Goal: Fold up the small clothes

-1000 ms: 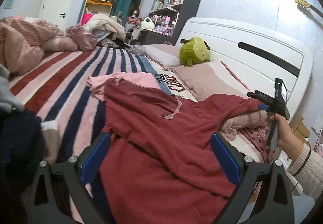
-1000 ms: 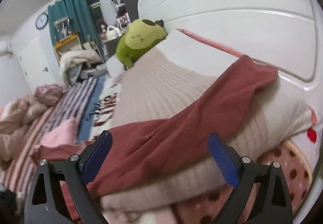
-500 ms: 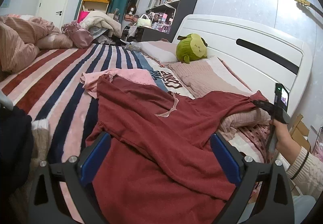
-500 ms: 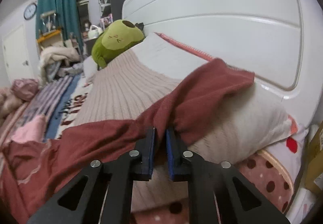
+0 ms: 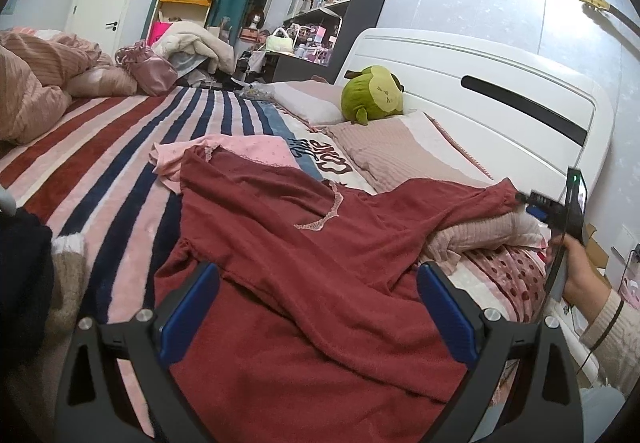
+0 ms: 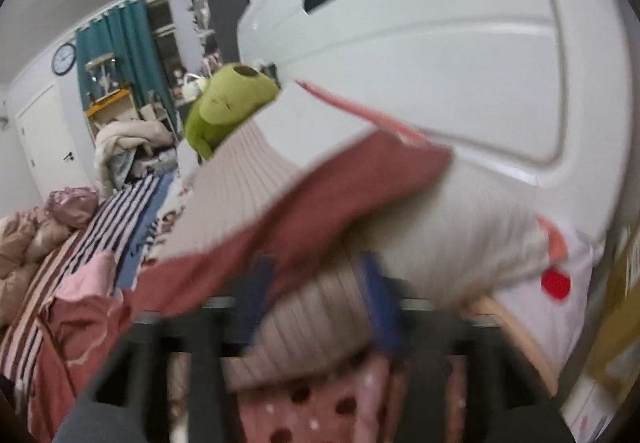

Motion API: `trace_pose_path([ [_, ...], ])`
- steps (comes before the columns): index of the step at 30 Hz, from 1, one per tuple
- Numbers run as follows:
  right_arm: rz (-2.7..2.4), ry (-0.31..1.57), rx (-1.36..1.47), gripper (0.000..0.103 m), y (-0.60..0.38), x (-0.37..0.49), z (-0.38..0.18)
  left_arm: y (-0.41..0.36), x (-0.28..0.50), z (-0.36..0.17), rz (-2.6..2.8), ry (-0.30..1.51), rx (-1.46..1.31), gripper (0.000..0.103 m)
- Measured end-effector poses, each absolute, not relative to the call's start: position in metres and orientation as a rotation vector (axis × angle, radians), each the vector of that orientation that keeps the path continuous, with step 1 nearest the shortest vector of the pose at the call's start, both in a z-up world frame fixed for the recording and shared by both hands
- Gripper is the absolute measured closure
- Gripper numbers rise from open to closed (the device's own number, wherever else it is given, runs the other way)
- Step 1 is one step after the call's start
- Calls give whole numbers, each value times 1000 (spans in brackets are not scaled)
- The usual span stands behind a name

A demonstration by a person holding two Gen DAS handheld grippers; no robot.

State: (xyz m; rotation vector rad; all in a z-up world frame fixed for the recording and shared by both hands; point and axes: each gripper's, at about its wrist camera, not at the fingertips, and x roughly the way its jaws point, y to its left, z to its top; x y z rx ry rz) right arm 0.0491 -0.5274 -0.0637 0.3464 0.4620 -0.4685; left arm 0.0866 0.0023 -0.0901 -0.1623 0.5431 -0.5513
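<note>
A dark red long-sleeved top (image 5: 300, 263) lies spread on the striped bed, with lace trim at its neckline. My left gripper (image 5: 318, 303) hovers open over its lower body, nothing between the blue pads. One sleeve (image 6: 340, 179) stretches over a ribbed beige pillow (image 6: 240, 183) toward the headboard. My right gripper (image 6: 320, 291) is blurred at that sleeve's lower edge. Its jaws are opening and the pads stand apart, no longer pinching the cloth. In the left wrist view the right gripper (image 5: 532, 203) sits at the sleeve's cuff, held by a hand in a cream sleeve.
A pink garment (image 5: 240, 151) lies beyond the red top. A green plush (image 5: 372, 95) sits by the white headboard (image 5: 480, 83). Rumpled pink bedding (image 5: 36, 83) fills the far left, and dark clothes (image 5: 20, 275) lie at the near left.
The right gripper closed on the sleeve, drew it out across the pillow, and has now parted its jaws and let go. The left gripper stayed open and barely moved.
</note>
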Motion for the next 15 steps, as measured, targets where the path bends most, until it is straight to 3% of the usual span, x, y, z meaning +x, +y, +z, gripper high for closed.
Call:
trace_pose_path([
  [3, -444, 466, 353, 46, -530, 74, -50, -1, 90, -88, -548, 540, -154, 6],
  [5, -470, 480, 368, 28, -537, 94, -45, -2, 92, -88, -542, 544, -148, 6],
  [11, -581, 641, 303, 29, -557, 150, -66, -3, 101, -93, -522, 568, -138, 6],
  [12, -603, 642, 265, 36, -555, 152, -67, -3, 101, -94, -518, 571, -135, 6],
  [14, -674, 638, 191, 103, -551, 149, -68, -3, 103, -96, -514, 576, -132, 6],
  [15, -664, 629, 200, 101, -553, 146, -67, -3, 103, -97, -514, 578, -133, 6],
])
